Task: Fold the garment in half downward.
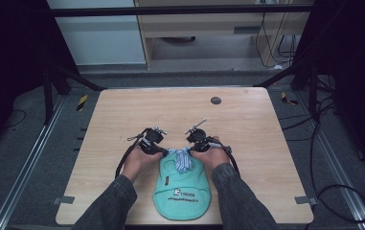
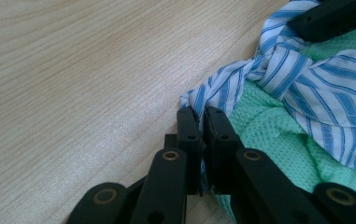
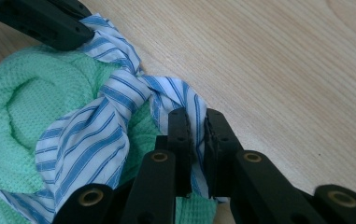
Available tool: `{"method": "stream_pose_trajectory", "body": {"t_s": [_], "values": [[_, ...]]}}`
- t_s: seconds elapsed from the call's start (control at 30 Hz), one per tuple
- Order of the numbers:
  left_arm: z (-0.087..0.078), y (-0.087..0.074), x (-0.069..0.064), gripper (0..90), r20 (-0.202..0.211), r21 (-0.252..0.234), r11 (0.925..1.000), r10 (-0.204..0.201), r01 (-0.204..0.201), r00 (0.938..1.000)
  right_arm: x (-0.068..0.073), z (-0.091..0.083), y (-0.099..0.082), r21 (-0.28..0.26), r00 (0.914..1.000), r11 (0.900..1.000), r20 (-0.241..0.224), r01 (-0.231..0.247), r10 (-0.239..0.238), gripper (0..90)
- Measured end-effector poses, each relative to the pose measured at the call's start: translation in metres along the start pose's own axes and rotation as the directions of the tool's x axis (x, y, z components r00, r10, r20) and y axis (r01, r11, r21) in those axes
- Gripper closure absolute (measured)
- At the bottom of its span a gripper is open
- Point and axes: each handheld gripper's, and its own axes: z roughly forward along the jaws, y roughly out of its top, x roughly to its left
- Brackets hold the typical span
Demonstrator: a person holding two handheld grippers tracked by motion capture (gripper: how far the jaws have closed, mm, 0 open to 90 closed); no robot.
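Both grippers pinched opposite ends of the striped cloth strip (image 1: 182, 158) knotted atop the green cloth (image 1: 182, 191) at the table's (image 1: 122, 115) near edge, left gripper (image 1: 163, 152) and right gripper (image 1: 192, 150) flanking the knot, strip running left-right between them.

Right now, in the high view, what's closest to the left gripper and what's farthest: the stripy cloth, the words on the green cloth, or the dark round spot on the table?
From the left gripper:
1. Stripy cloth, right beside it.
2. Words on the green cloth, nearer the person.
3. Dark round spot, far side of the table.
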Motion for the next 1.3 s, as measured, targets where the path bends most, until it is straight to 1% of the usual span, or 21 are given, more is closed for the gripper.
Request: {"method": "stream_pose_trajectory", "body": {"t_s": [0.17, 0.2, 0.23, 0.6, 0.63, 0.7, 0.87, 1.0, 1.3], "values": [[-0.005, 0.002, 0.000, 86.3, -0.011, -0.012, 0.9998, 0.014, -0.014, 0.9998, 0.000, -0.006, 0.000, -0.025, 0.9999, 0.9996, 0.002, 0.014, -0.014, 82.6], [-0.007, 0.003, -0.001, 86.4, -0.013, -0.015, 0.9997, 0.018, -0.018, 0.9998, 0.000, -0.008, 0.001, -0.029, 0.9999, 0.9995, -0.001, 0.011, -0.012, 82.6], [-0.008, 0.004, -0.001, 86.4, -0.017, -0.020, 0.9996, 0.020, -0.020, 0.9997, 0.000, -0.010, 0.001, -0.034, 0.9998, 0.9992, 0.003, 0.021, -0.021, 82.6], [-0.029, 0.015, -0.006, 86.5, -0.036, -0.067, 0.9964, 0.051, -0.053, 0.9981, 0.001, -0.030, 0.005, -0.093, 0.9988, 0.9947, 0.023, 0.045, -0.043, 82.4], [-0.031, 0.016, -0.006, 86.5, -0.038, -0.070, 0.9961, 0.053, -0.055, 0.9979, 0.001, -0.031, 0.005, -0.095, 0.9990, 0.9947, 0.021, 0.041, -0.039, 82.4], [-0.034, 0.018, -0.007, 86.5, -0.043, -0.068, 0.9954, 0.064, -0.067, 0.9970, 0.001, -0.034, 0.006, -0.102, 0.9989, 0.9938, 0.022, 0.044, -0.042, 82.4], [-0.040, 0.021, -0.008, 86.6, -0.050, -0.077, 0.9939, 0.075, -0.078, 0.9959, 0.002, -0.039, 0.007, -0.121, 0.9983, 0.9912, 0.028, 0.054, -0.051, 82.4], [-0.043, 0.024, -0.008, 86.6, -0.052, -0.087, 0.9932, 0.073, -0.078, 0.9959, 0.002, -0.044, 0.008, -0.129, 0.9979, 0.9898, 0.031, 0.060, -0.056, 82.4], [-0.051, 0.028, -0.009, 86.8, -0.056, -0.085, 0.9912, 0.096, -0.101, 0.9938, 0.002, -0.052, 0.009, -0.146, 0.9958, 0.9854, 0.041, 0.087, -0.082, 82.6]]}}
